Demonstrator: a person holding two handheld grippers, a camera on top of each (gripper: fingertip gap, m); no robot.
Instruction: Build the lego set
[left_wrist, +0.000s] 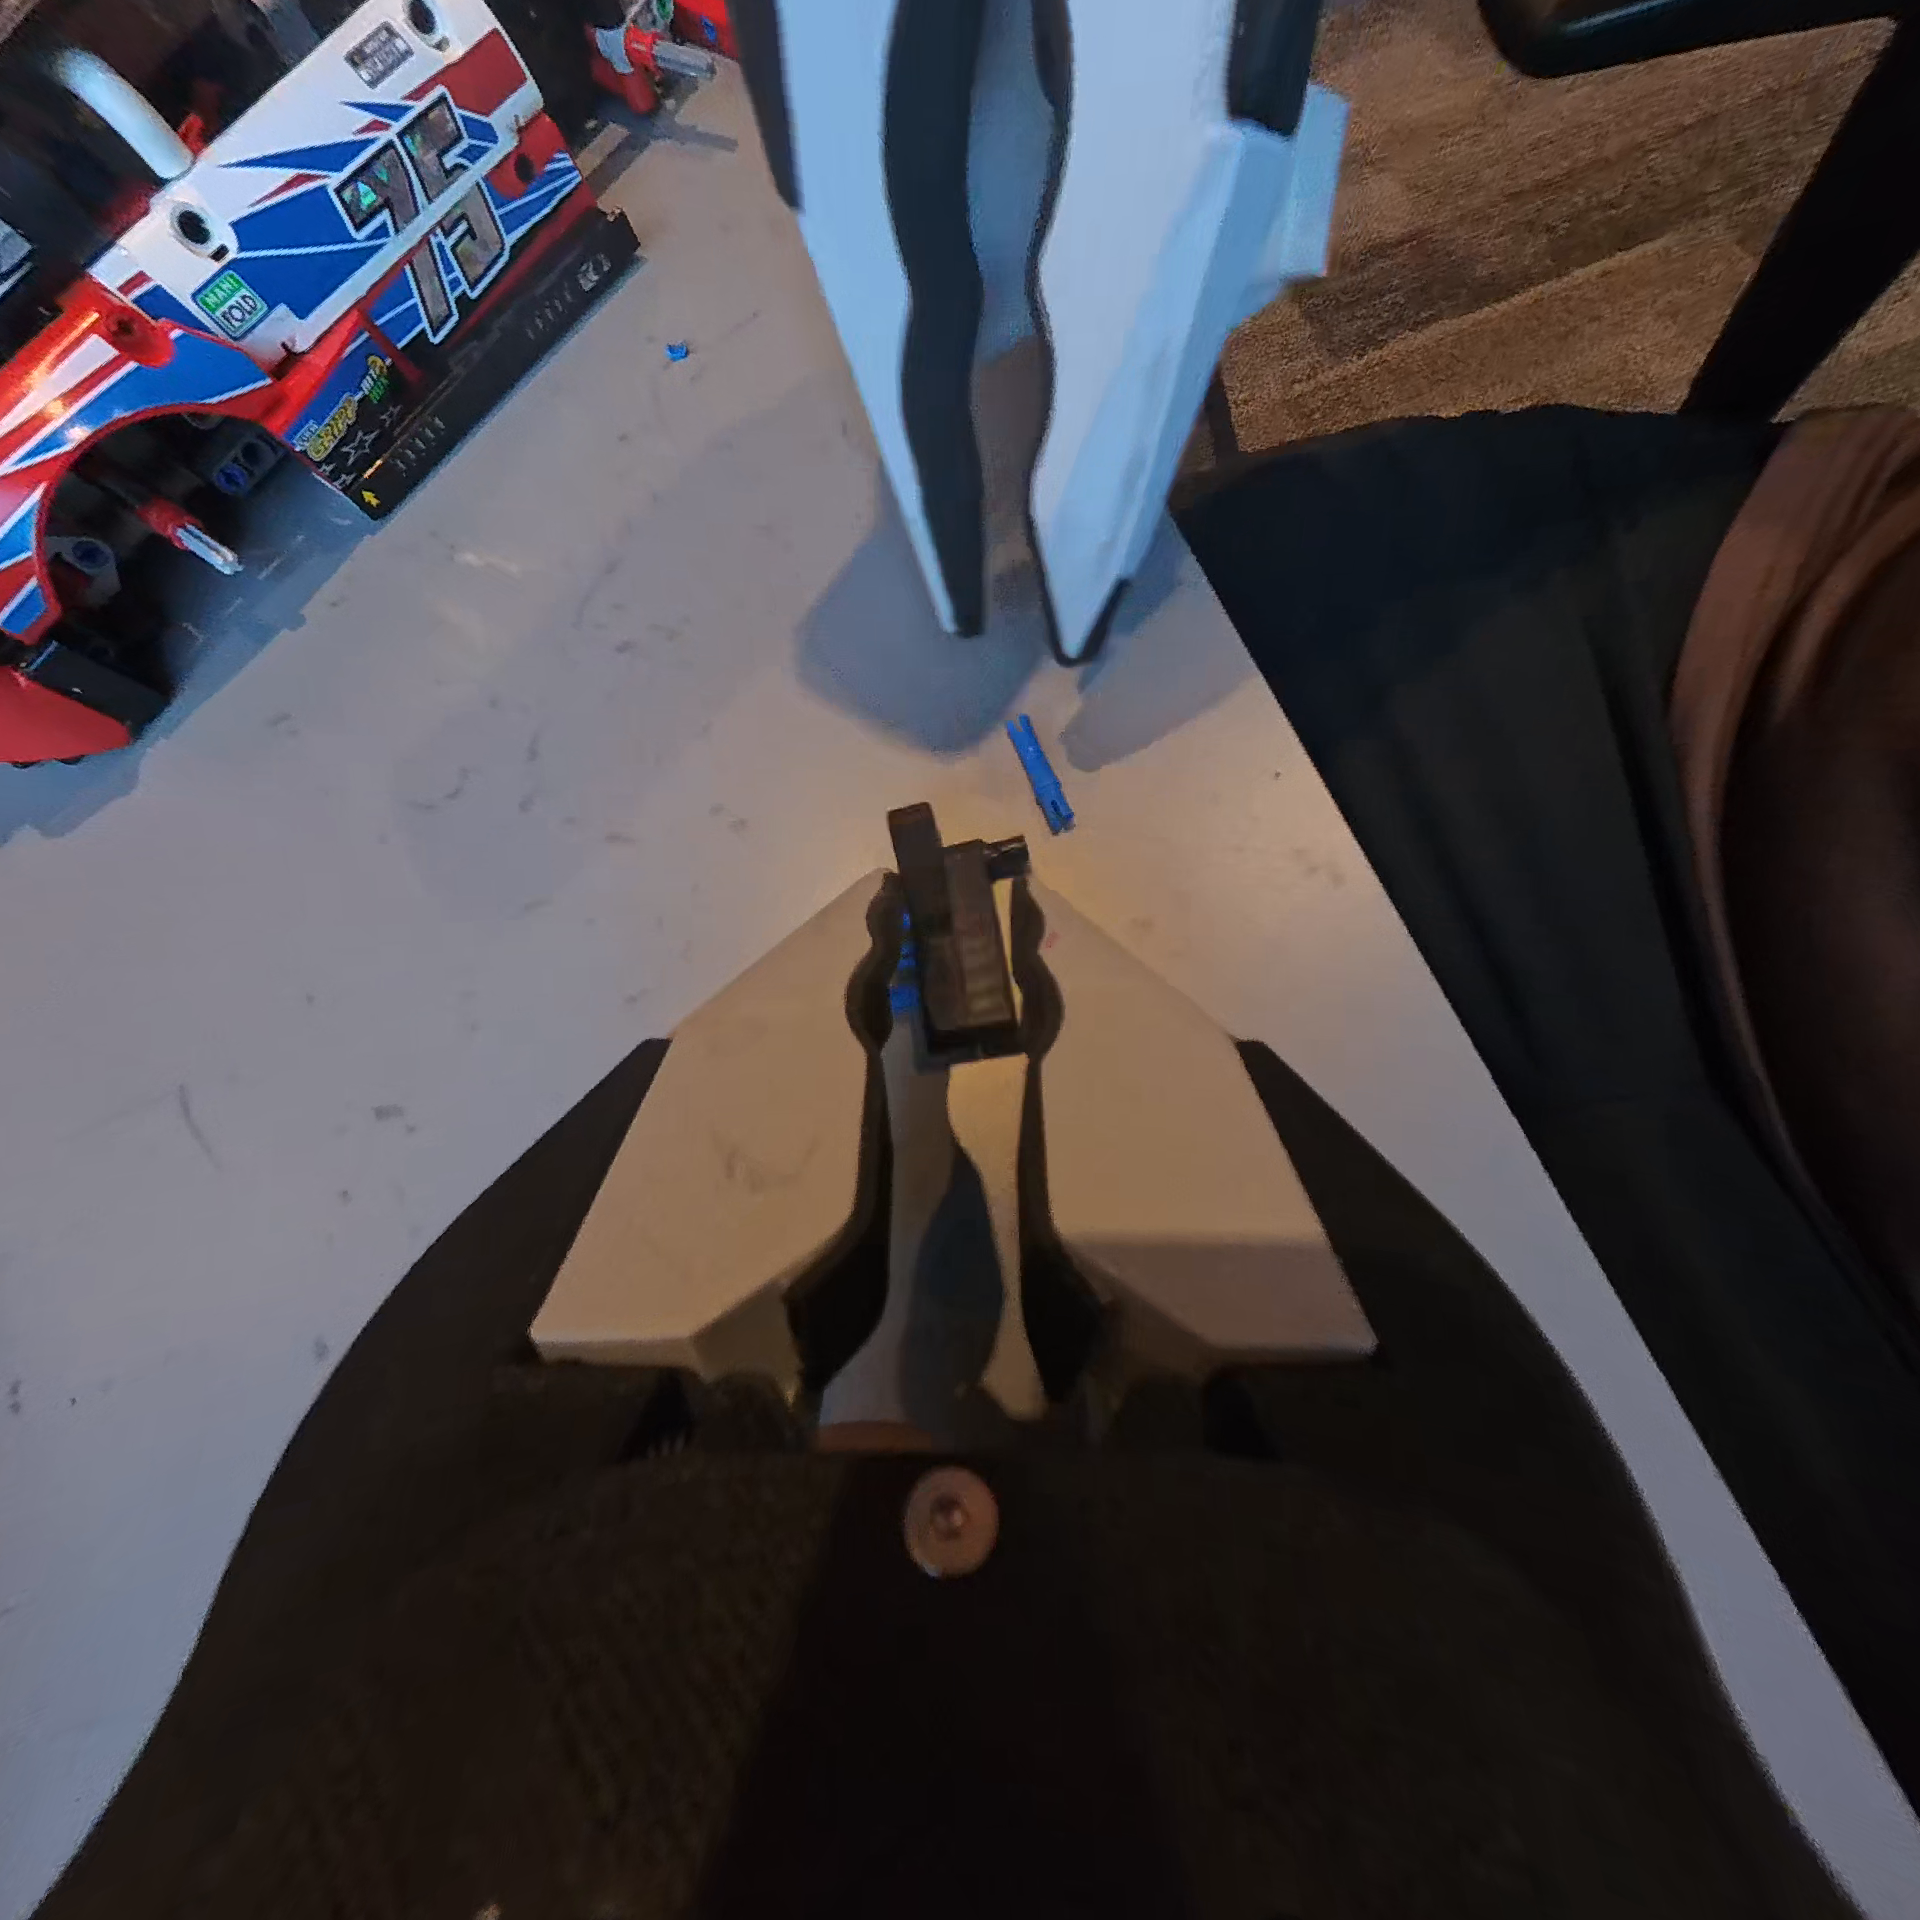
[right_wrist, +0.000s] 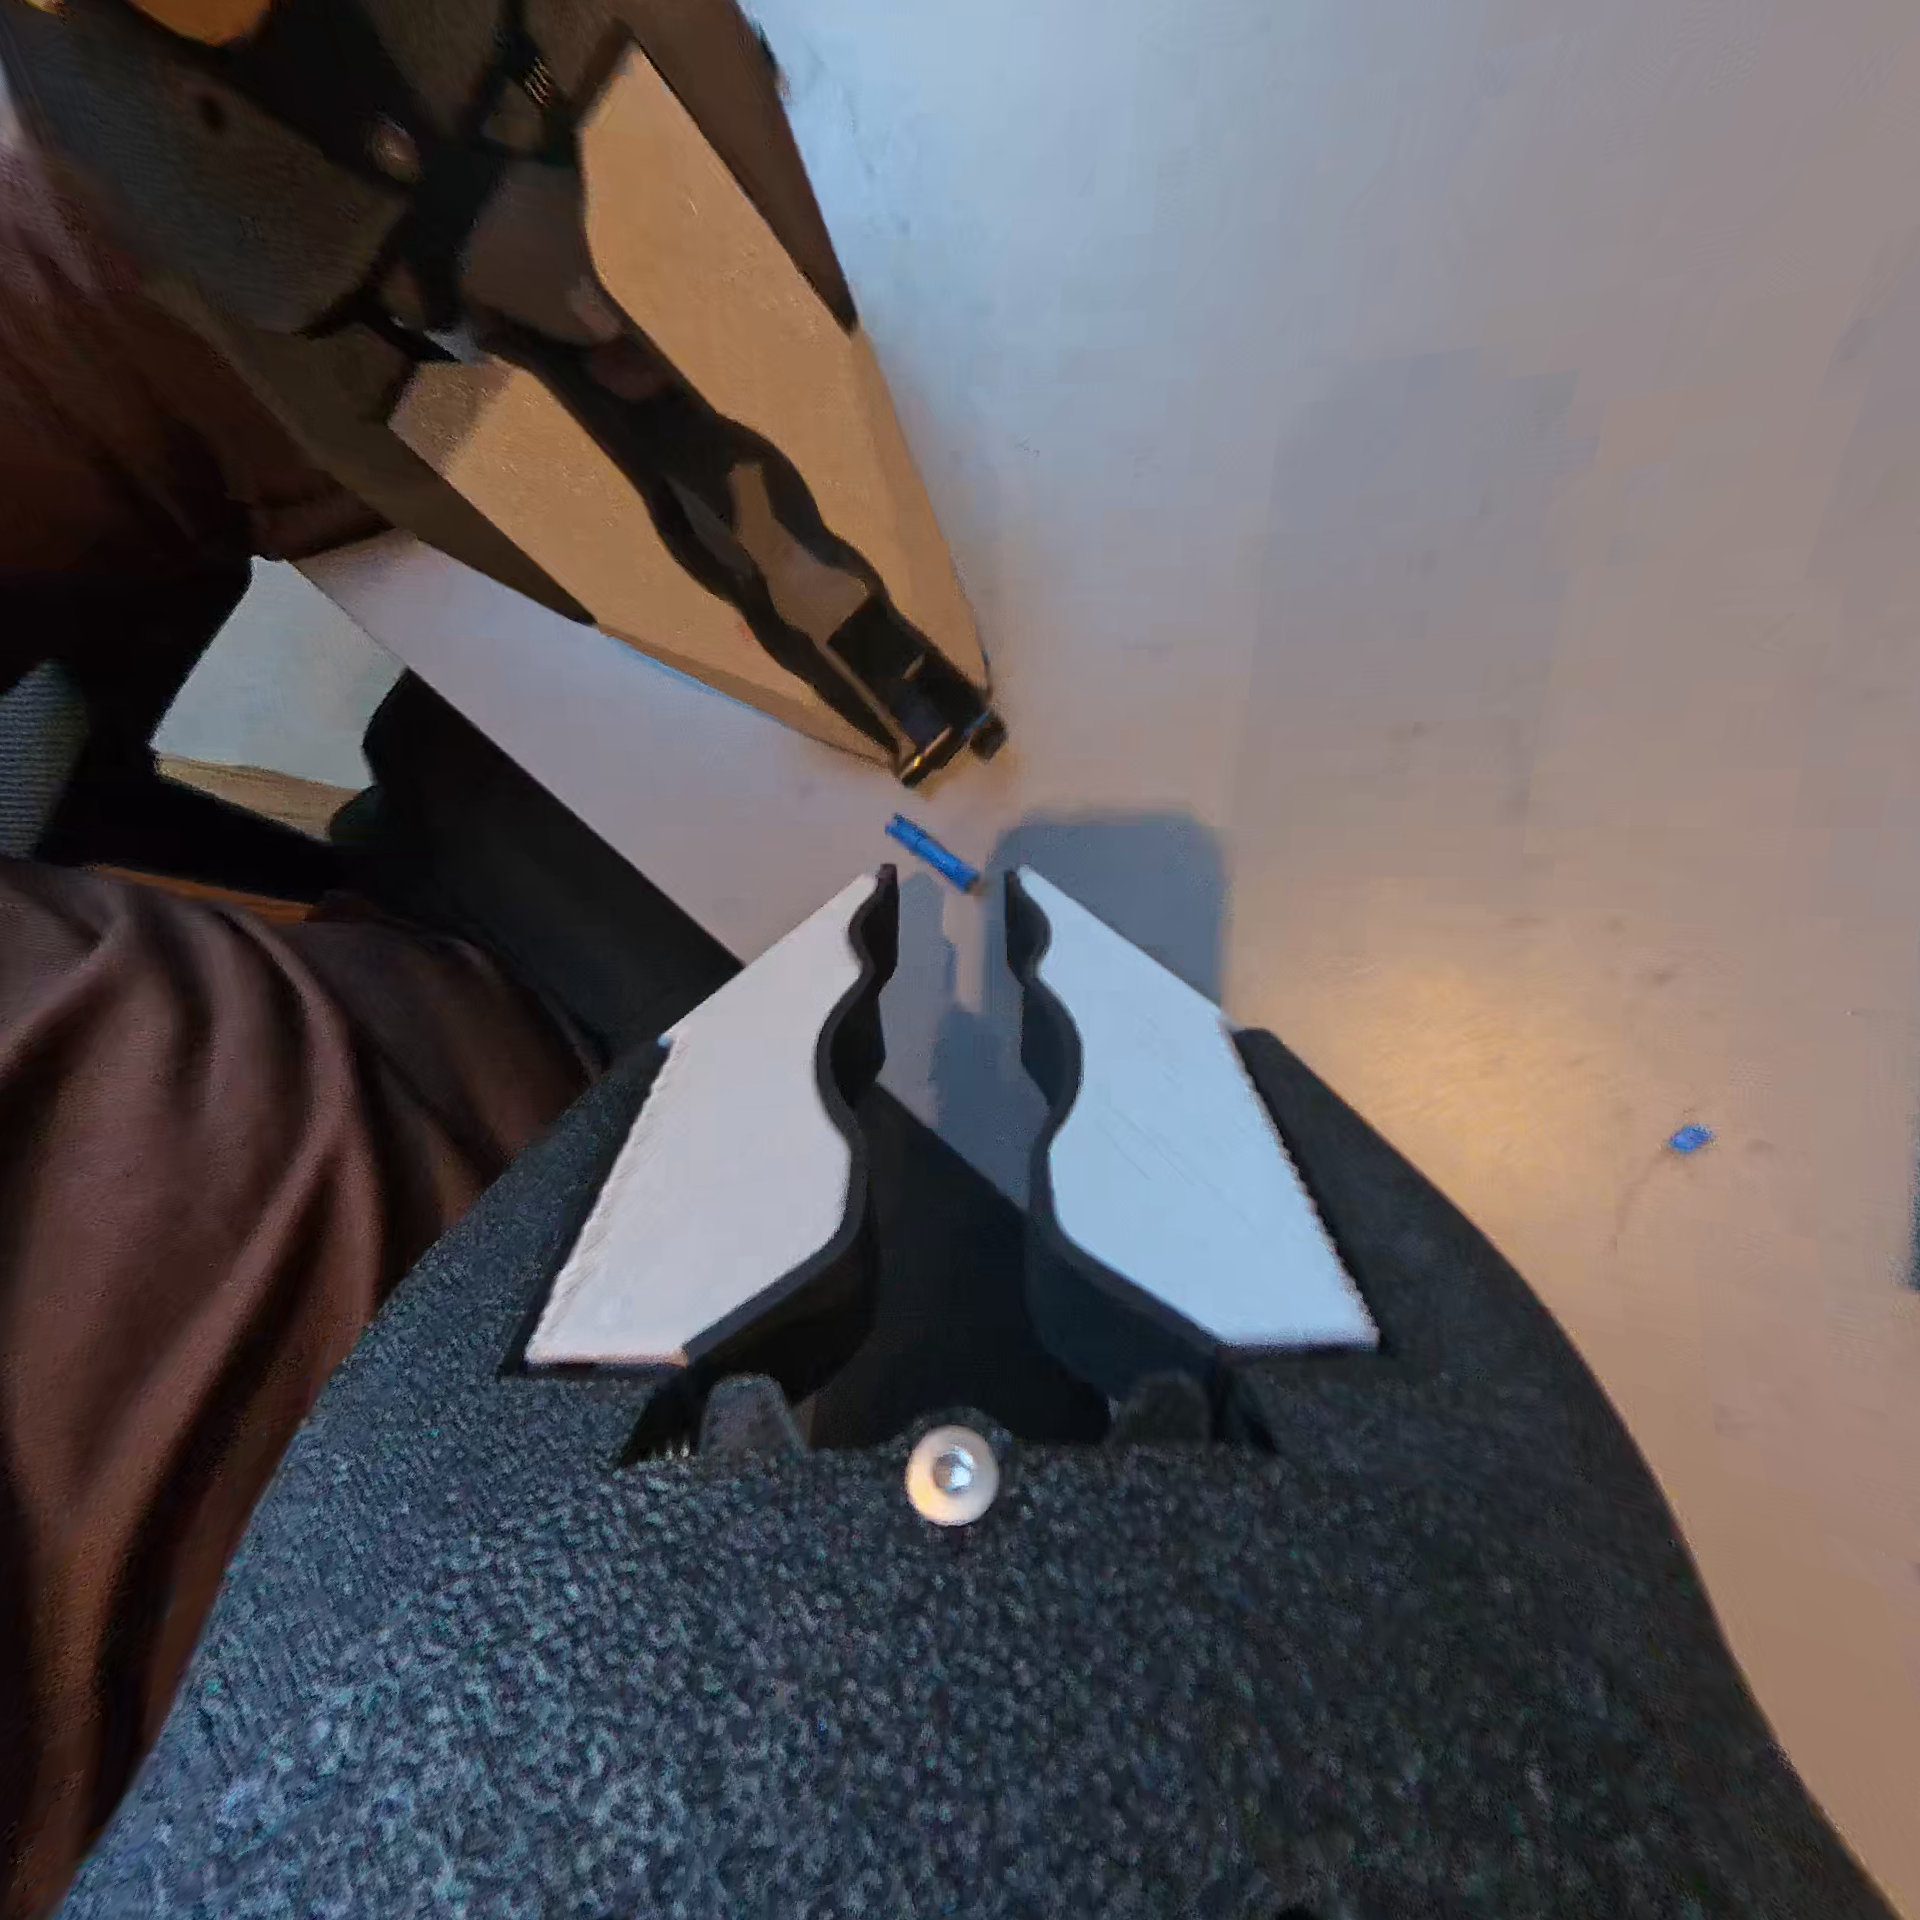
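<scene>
Status of the build: the main body of the lego race car (left_wrist: 260, 312) stands on the white table (left_wrist: 468, 831) at the far left of the left wrist view. Its red, white and blue panels with stickers are fitted, so the bulk of the assembly is judged complete. The wheel arch facing you is empty, and a bare axle end projects there; wheels and remaining small parts are judged still to be fitted.

Left gripper (left_wrist: 951, 883): your jaws are closed on a small black subassembly (left_wrist: 956, 935), a black beam with a black pin projecting to the right at its far end. A blue part shows against the left finger, pressed beside the beam. The subassembly is held clear of the car, near the table's front edge.

Right gripper (right_wrist: 951, 883): your jaws stand apart with nothing between them. They point down at the table, with the tips just beside a loose blue pin (right_wrist: 930, 842). The pin lies flat on the table between the two grippers, close to the black subassembly.

Remaining work, as judged from this layout: pick up the blue pin, seat it in the black subassembly, then carry the subassembly to the car. A further small blue piece (right_wrist: 1688, 1138) lies well apart on the right.
</scene>
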